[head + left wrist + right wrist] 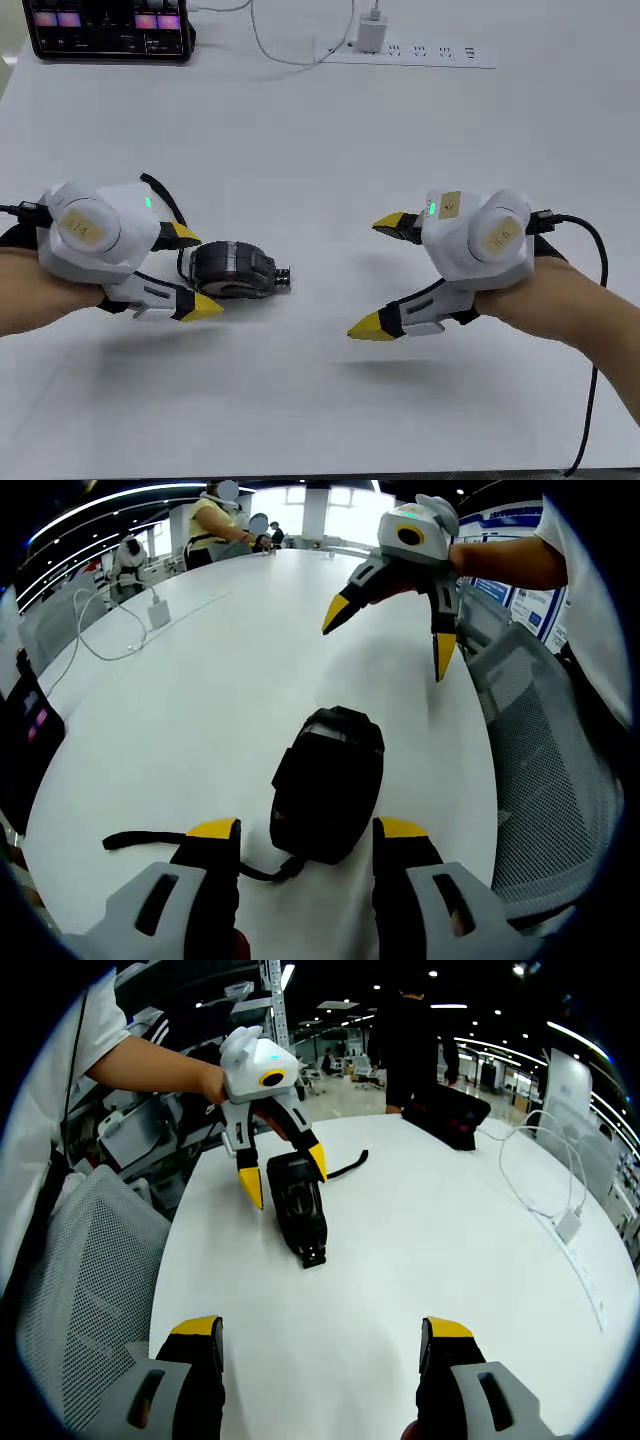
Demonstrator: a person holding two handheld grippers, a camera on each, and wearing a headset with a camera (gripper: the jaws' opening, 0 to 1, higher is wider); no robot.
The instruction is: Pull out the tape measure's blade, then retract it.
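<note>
The black tape measure [232,270] lies flat on the white table [320,150], its blade wound in and only the end hook at the case mouth [283,275], which faces the right gripper [375,275]. A black wrist strap [150,840] trails from the rear of the case. The left gripper [196,270] has its yellow-tipped jaws spread to either side of that rear end; the left gripper view shows the case [328,785] between them, with bare table visible beside one jaw, so the gripper is released rather than clamped. From the right gripper view, the left gripper [284,1172] stands over the back of the tape measure [298,1205], a hand behind it.

The right gripper is well apart from the case, jaws wide and nothing between them, held above bare table. At the far edge of the table sit a white power strip [410,50] with a charger [371,30] plugged in, a white cable [275,45], and a dark device with a lit screen [110,25]. A grey mesh chair [80,1290] stands beside the table.
</note>
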